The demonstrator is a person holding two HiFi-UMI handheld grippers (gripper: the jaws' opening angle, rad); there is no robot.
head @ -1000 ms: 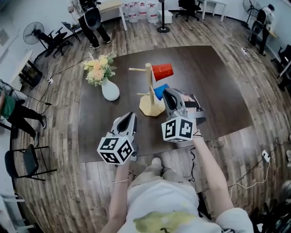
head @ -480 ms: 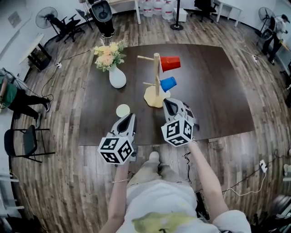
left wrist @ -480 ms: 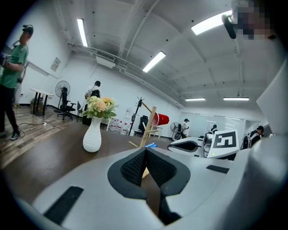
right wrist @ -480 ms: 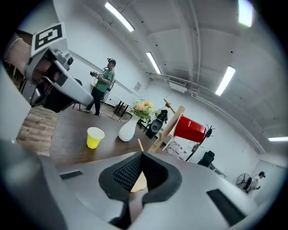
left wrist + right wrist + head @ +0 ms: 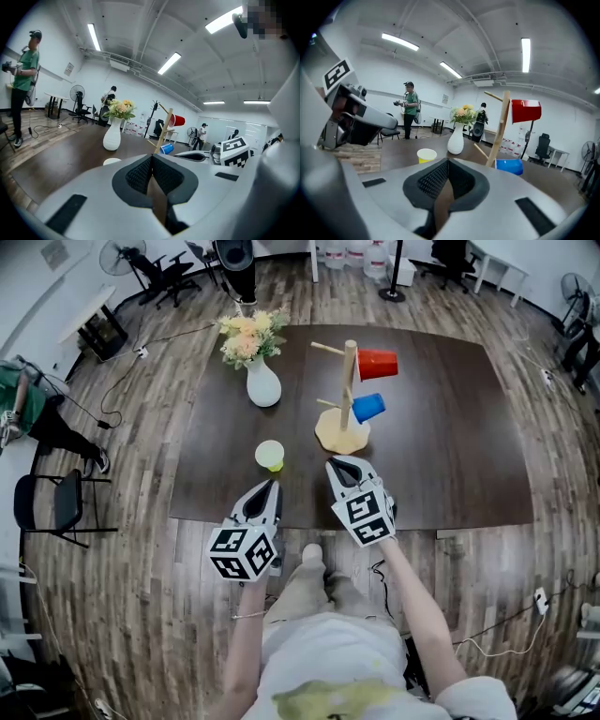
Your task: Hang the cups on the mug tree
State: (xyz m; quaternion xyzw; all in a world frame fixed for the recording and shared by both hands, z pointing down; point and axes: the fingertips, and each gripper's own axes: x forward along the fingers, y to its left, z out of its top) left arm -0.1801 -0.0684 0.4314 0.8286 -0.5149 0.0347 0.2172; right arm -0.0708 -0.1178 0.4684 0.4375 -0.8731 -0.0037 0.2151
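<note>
Dark wood makes up the table (image 5: 441, 456), and your task things stand on its middle. The only print to read is on your own tools: black-and-white square patterns on each gripper's cube (patterns, not words).

Your left gripper (image 5: 269, 486) has its jaws closed with nothing between the pads, as the left gripper view (image 5: 151, 159) shows. Your right gripper (image 5: 339, 465) is the same, shut and empty in its own view (image 5: 447, 164). Both sit over the near edge of the table, side by side and apart.

Just ahead of your left gripper stands the yellow cup (image 5: 270, 455), upright on the table with its mouth up. It is left of the mug tree (image 5: 349, 381) and near its round base. Beyond the cup, a white vase (image 5: 262, 385) of flowers stands left of the tree, well apart from the cup.

On the tree, the red cup (image 5: 378, 363) hangs on the upper right peg. The blue cup (image 5: 368, 407) hangs on the lower right peg. Each lies along its peg, long axis running out to the right, mouth toward the pole. The two left pegs are bare.

Around the table you have wood-plank floor, a black chair (image 5: 52, 507) at the left and a person in green (image 5: 24, 70) standing well off.
</note>
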